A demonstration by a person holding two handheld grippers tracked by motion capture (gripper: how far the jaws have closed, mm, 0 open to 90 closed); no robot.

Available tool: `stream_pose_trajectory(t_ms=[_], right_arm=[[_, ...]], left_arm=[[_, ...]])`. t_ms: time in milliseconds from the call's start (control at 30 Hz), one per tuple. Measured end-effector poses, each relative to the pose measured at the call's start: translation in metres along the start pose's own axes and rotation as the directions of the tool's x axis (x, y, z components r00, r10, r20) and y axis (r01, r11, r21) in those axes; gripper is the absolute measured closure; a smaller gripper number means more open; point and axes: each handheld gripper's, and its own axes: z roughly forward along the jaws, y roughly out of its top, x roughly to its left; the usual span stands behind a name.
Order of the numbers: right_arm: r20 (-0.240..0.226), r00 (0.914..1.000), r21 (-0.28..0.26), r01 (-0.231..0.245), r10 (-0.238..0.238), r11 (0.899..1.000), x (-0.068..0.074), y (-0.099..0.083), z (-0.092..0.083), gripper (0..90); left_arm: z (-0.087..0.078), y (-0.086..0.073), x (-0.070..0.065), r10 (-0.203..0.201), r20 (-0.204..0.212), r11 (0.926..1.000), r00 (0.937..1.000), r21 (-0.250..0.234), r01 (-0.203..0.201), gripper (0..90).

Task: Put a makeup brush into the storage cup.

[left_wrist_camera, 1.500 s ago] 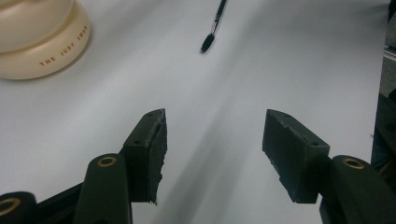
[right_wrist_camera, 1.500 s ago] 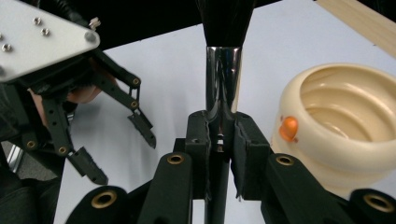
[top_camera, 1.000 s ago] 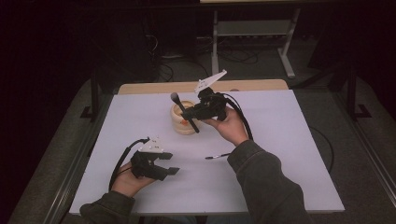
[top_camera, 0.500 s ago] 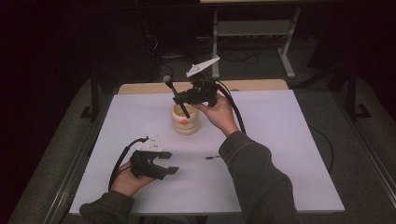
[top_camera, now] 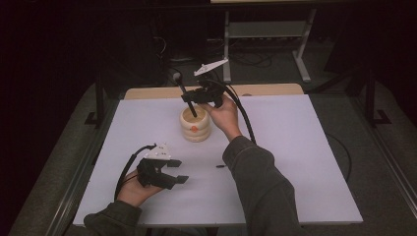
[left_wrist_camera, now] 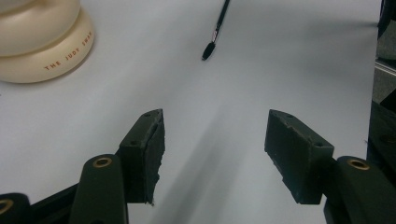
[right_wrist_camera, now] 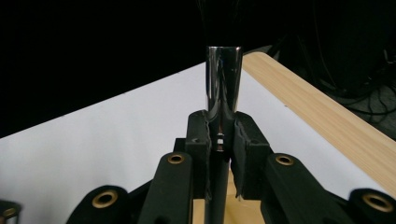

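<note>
A cream ribbed holder [top_camera: 195, 129] stands on the white table [top_camera: 295, 147] near its back middle. My right gripper [top_camera: 190, 97] hovers just above it, shut on a long black makeup brush [top_camera: 183, 89]. The brush leans, its head up and to the left, and its lower end reaches the holder's mouth. In the right gripper view the pads clamp the brush [right_wrist_camera: 224, 79] just below its chrome ferrule. My left gripper [top_camera: 179, 171] rests low at the front left, open and holding nothing. The left gripper view shows the holder [left_wrist_camera: 42, 42] and a small thin black brush [left_wrist_camera: 215, 30] lying ahead of it.
The small brush [top_camera: 220, 167] lies on the table beside the person's right sleeve [top_camera: 260, 182]. A wooden strip [top_camera: 275, 90] borders the table's far edge. Dark floor, cables and a metal stand [top_camera: 265, 34] lie beyond.
The right hand has carried the long brush left and toward the table's back, so it is now above the holder. The left gripper has stayed where it was.
</note>
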Motion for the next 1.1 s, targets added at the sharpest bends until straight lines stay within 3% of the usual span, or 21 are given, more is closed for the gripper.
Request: stream_pose_trajectory(t_ms=[200, 567, 800, 1100], right_arm=[[0.011, 0.9994, -0.004, -0.032, 0.032, 0.999, -0.006, -0.008, 0.011, 77.3], [0.031, 0.9985, 0.015, -0.046, 0.045, 0.999, -0.007, -0.022, 0.028, 77.3], [0.063, 0.9958, -0.007, -0.066, 0.066, 0.998, -0.009, -0.038, 0.029, 77.2], [0.080, 0.9934, 0.005, -0.083, 0.082, 0.997, -0.014, -0.054, 0.030, 77.0]], left_arm=[[0.000, 0.000, 0.000, -0.002, 0.004, 1.0000, 1.0000, -0.002, 0.002, 37.3], [0.000, -0.001, 0.001, -0.011, 0.007, 0.9999, 0.9999, 0.001, 0.011, 37.2], [0.000, -0.002, 0.002, -0.010, 0.006, 0.9999, 0.9999, -0.001, 0.010, 37.0], [0.001, -0.002, 0.002, -0.023, 0.010, 0.9997, 0.9997, -0.002, 0.023, 36.9]])
